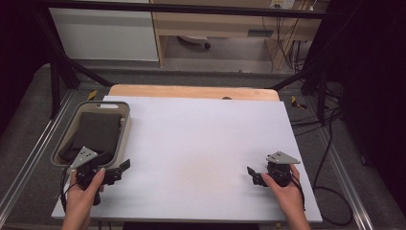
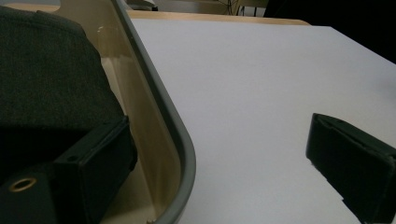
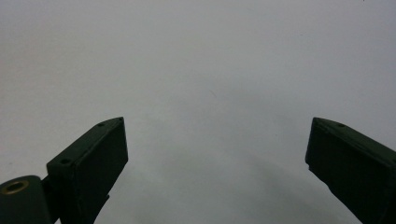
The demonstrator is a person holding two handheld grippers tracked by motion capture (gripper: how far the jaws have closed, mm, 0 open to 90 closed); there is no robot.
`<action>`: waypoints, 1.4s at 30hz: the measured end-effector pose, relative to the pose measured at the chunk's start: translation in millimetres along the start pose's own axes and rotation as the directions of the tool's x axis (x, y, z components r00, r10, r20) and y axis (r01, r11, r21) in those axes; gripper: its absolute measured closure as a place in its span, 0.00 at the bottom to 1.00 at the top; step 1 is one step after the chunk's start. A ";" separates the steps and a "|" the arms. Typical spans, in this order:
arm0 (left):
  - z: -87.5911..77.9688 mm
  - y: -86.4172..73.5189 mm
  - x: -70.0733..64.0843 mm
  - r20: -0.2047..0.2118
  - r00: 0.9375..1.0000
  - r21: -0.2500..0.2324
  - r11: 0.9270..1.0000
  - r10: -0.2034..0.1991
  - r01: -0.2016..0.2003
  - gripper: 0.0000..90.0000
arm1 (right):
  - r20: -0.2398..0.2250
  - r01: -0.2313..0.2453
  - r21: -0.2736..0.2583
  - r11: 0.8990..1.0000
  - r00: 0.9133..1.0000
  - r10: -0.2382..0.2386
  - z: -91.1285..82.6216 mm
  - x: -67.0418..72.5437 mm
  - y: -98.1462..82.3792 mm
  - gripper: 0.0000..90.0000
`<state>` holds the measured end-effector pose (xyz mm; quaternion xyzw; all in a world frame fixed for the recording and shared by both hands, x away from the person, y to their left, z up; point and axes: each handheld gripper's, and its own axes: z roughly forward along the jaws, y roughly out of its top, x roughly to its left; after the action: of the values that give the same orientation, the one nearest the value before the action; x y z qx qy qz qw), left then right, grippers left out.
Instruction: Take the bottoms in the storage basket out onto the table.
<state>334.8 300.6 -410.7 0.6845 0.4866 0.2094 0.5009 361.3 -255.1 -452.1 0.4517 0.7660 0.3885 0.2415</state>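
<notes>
A: Step in hand? Looks like a reach for the dark folded cloth (image 1: 95, 134) lying inside the grey-rimmed basket (image 1: 125, 125) at the left edge of the white surface (image 1: 201, 139).

B: Agreed, though nothing gripped yet. Left claw (image 1: 115, 173) spread wide, straddling the basket's near corner: one jaw inside by the cloth (image 2: 46, 79), the other out over the surface, basket rim (image 2: 182, 140) between them.

A: And the right claw (image 1: 253, 176)?

B: Also wide apart, empty, low over bare surface, well away from the basket. Seen plainly in the right gripper view, nothing between the jaws.

A: Next move, at a guess?

B: Probably lifting the left claw clear of the rim, shifting it fully over the cloth, then closing on a fold.

A: Pose of the hands?

B: Left hand (image 1: 86, 191) wrapped around its handle, pointing forward and slightly inward. Right hand (image 1: 282, 189) angled toward the middle, resting near the front edge.
</notes>
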 end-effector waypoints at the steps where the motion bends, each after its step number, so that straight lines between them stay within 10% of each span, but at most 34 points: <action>1: -0.9 0.3 0.0 0.001 1.000 -0.007 1.000 -0.002 0.002 0.08 | 0.003 0.004 0.000 1.000 1.000 -0.004 0.4 -0.4 0.3 0.07; 12: -15.2 12.2 -4.1 -0.032 0.999 -0.065 0.998 -0.001 -0.001 0.08 | -0.001 0.009 -0.004 1.000 1.000 -0.009 -3.8 2.0 -0.6 0.05; 19: -10.9 23.0 -17.9 -0.006 1.000 -0.032 0.999 -0.018 0.018 0.09 | -0.013 0.008 -0.004 1.000 1.000 -0.008 -0.3 3.9 -0.1 0.05; 23: -11.2 38.5 -25.1 -0.025 0.999 0.014 0.999 0.047 -0.046 0.14 | -0.005 -0.015 -0.026 1.000 1.000 0.015 -2.8 7.2 1.6 0.08; 28: -6.1 57.5 -16.1 0.019 1.000 0.059 0.998 0.023 -0.024 0.12 | -0.006 -0.004 -0.027 1.000 1.000 0.004 -2.7 9.4 2.9 0.08; 42: 9.7 94.9 16.4 -0.029 0.997 0.077 0.995 0.067 -0.064 0.12 | 0.002 0.008 0.011 1.000 1.000 -0.008 -2.2 11.7 2.9 0.08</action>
<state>392.8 308.0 -333.5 0.7153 0.4792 0.2176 0.4597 355.6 -244.8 -448.6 0.4502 0.7697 0.3829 0.2414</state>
